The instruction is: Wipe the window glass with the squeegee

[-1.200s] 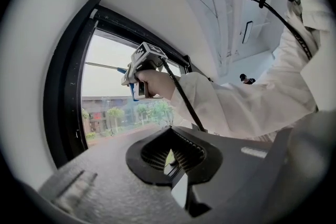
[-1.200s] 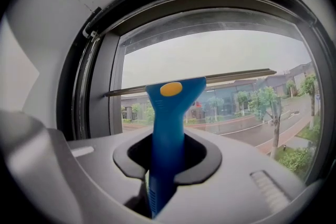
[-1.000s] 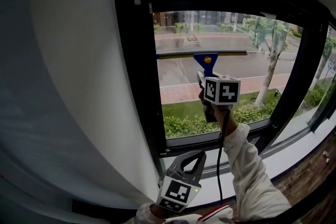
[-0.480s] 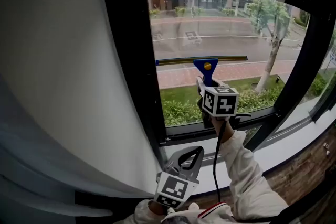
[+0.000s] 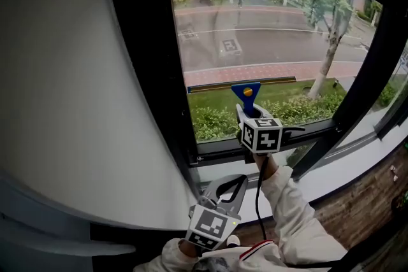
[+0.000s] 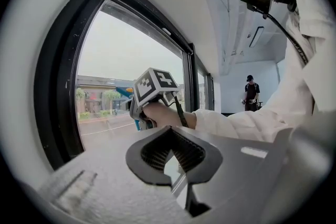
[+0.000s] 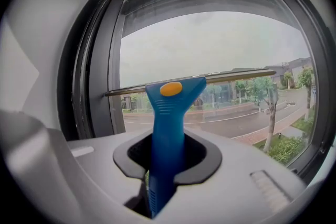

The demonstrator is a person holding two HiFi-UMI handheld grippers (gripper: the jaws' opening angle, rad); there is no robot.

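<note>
Two grippers before a window. The left gripper [image 5: 240, 188] sits low and near, below the sill, its jaws closed together on nothing. Farther and right of it, the right gripper [image 5: 250, 114] clamps the blue handle of the squeegee [image 5: 247, 92]. The blade lies level against the lower window glass [image 5: 255, 28], just above the dark bottom frame [image 5: 220, 150]
</note>
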